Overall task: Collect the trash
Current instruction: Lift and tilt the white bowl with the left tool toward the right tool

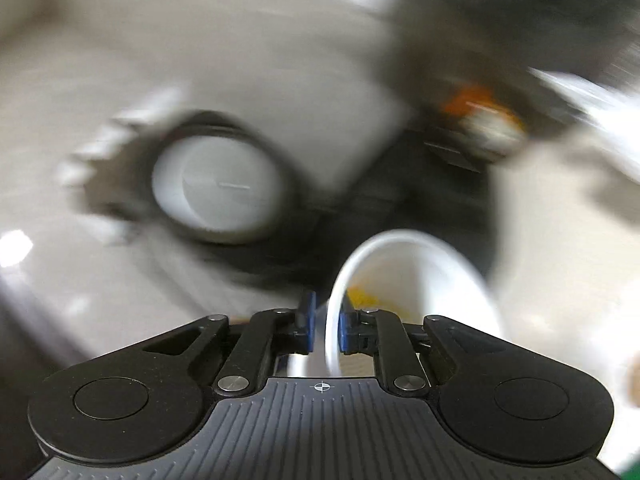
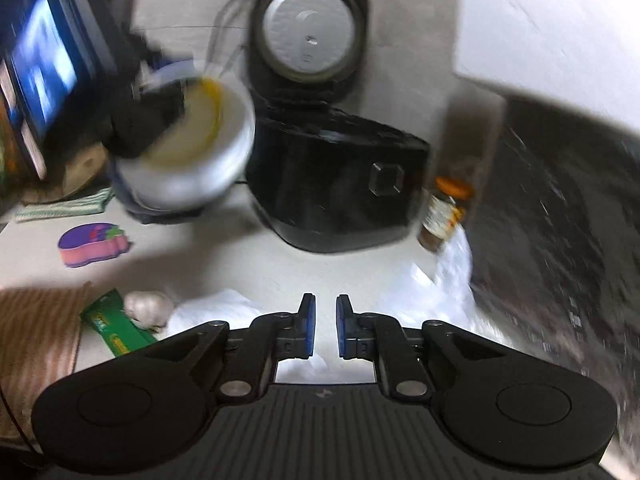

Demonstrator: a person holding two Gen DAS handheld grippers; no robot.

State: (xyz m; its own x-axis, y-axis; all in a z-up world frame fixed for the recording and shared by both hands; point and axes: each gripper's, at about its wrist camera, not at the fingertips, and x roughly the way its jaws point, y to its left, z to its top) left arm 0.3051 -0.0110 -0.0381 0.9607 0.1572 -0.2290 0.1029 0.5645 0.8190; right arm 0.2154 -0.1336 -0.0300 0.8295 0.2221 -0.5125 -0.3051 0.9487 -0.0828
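Note:
My left gripper (image 1: 326, 314) is shut on the rim of a white bowl (image 1: 416, 280) that has yellow residue inside and is tipped on its side. The right wrist view shows the same bowl (image 2: 200, 148) held up in the air at the upper left, above the counter. My right gripper (image 2: 325, 312) hangs low over the counter, its blue pads (image 2: 307, 328) nearly together. A crumpled white plastic bag (image 2: 440, 280) lies under and around it. I cannot tell whether a fold of the bag is pinched. A green wrapper (image 2: 116, 328) lies at the lower left.
A black rice cooker (image 2: 340, 184) stands behind with its lid (image 2: 308, 32) up. An orange-capped jar (image 2: 444, 212) is at its right, beside a dark wall (image 2: 540, 220). A garlic bulb (image 2: 148, 308), a purple-pink shape (image 2: 92, 244) and a striped cloth (image 2: 36, 340) lie at the left.

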